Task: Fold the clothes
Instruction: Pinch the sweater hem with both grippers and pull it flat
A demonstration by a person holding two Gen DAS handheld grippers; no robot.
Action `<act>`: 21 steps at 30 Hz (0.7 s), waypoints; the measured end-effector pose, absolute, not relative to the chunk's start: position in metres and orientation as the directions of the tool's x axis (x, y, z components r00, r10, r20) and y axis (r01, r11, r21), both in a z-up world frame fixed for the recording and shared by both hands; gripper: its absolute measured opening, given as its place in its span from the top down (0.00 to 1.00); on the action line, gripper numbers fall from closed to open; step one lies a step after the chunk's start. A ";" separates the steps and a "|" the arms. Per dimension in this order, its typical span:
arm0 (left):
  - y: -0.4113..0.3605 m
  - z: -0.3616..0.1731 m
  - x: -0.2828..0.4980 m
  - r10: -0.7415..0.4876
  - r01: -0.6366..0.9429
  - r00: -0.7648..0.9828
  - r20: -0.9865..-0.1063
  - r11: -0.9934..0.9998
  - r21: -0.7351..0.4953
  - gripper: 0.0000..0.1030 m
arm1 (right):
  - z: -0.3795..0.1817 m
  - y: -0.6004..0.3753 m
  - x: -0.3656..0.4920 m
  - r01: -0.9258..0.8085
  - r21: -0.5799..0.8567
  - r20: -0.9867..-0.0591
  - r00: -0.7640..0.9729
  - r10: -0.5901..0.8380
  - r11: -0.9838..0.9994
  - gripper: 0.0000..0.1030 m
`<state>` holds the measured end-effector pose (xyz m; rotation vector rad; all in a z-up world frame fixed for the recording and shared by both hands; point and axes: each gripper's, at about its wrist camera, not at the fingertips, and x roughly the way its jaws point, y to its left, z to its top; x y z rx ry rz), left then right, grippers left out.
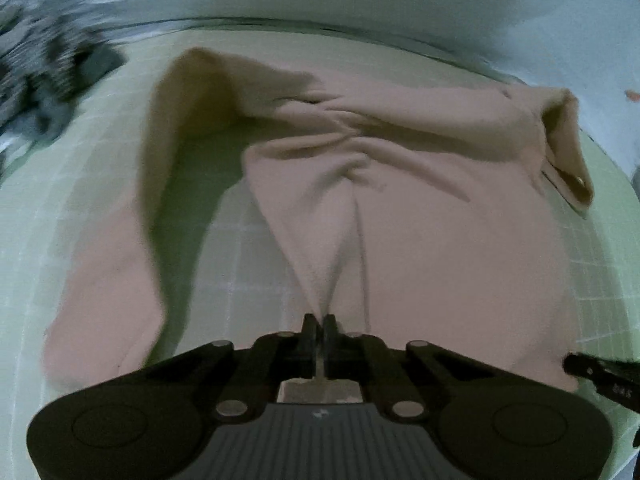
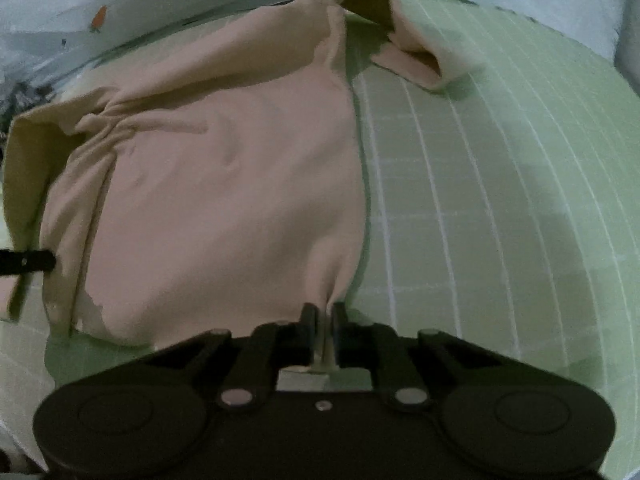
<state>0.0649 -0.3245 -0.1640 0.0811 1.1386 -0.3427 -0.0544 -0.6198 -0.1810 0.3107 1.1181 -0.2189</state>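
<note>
Both my grippers are clenched on the shirt (image 1: 420,208). Left gripper (image 1: 320,322) pinches a bunched point of the hem; cloth fans out from its closed jaws. Right gripper (image 2: 323,312) pinches the hem at the shirt's right side edge, jaws closed on a small tuck of fabric. The shirt, pinkish-beige, lies spread on the green gridded mat (image 2: 500,200), collar end toward the mat's far edge. One sleeve (image 1: 120,248) trails down the mat's left side; the other sleeve (image 2: 416,60) is crumpled near the far edge. Dark clothes (image 1: 48,80) sit at the mat's far left corner, blurred.
</note>
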 end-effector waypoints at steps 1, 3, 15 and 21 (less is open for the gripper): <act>-0.318 -0.163 0.060 -0.216 0.288 0.379 -0.900 0.952 -0.107 0.97 | -0.180 -0.621 -0.060 0.337 0.130 -0.907 0.421 -0.026 0.933 0.92; -0.304 -0.162 0.050 -0.195 0.248 0.384 -0.903 0.963 -0.103 0.97 | -0.178 -0.623 -0.072 0.359 0.119 -0.909 0.415 -0.045 0.926 0.92; -0.255 -0.170 -0.004 -0.162 0.178 0.320 -0.934 0.978 -0.109 0.97 | -0.173 -0.622 -0.127 0.441 0.045 -0.922 0.363 -0.132 0.896 0.92; -0.249 -0.175 -0.018 -0.173 0.191 0.281 -0.944 0.974 -0.121 0.96 | -0.168 -0.614 -0.134 0.446 0.011 -0.924 0.347 -0.162 0.895 0.92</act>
